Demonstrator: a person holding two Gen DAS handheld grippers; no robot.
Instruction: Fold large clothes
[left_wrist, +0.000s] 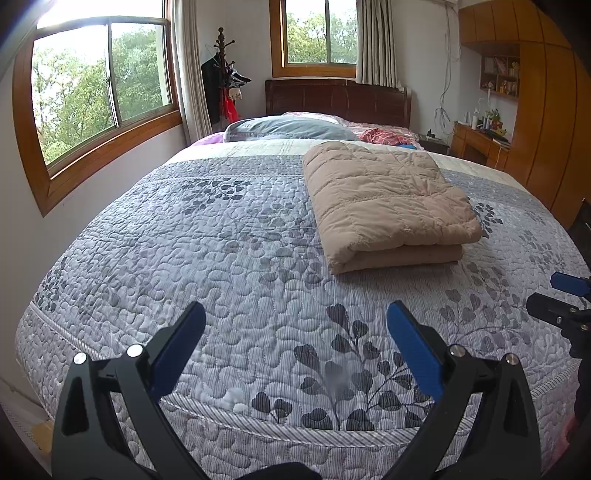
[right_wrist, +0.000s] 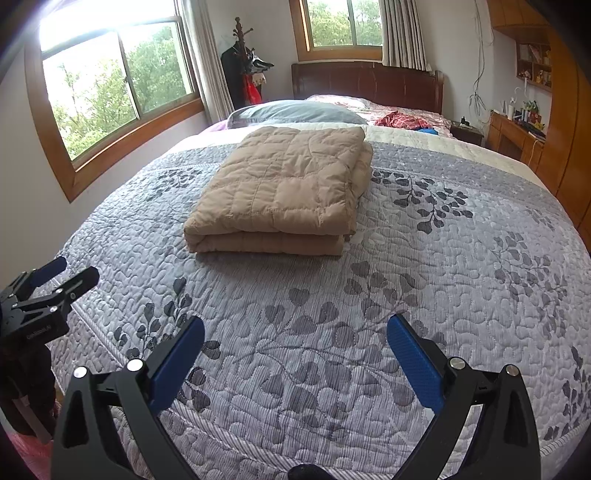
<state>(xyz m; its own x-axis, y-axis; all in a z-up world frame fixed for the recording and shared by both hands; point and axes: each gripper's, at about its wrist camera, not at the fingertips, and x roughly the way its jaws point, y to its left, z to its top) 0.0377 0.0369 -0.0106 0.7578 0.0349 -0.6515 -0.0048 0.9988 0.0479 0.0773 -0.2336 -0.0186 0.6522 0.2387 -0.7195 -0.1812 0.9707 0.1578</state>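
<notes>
Both tools hang above the near edge of the bed, holding nothing. Left gripper (left_wrist: 295, 314): jaws spread wide, blue pads (left_wrist: 177, 350) clear of the gray leaf-print bedspread (left_wrist: 221, 240). Right gripper (right_wrist: 295, 328): jaws equally wide apart, likewise not touching the cloth.

Folded tan quilt (left_wrist: 388, 206) lies flat on the bedspread, mid-bed, well apart from both tools; folded edge faces the cameras, in stacked layers. In the left view it sits right of center; in the right view (right_wrist: 280, 195), left of center.

Left view only: tip of the right gripper at the far right edge. Right view only: the left gripper seen from the side at the lower left, with small white lettering on its black body, too small to read.

Beyond the quilt: gray pillow (left_wrist: 288, 129), dark headboard (left_wrist: 336, 99), windows (left_wrist: 103, 81).
</notes>
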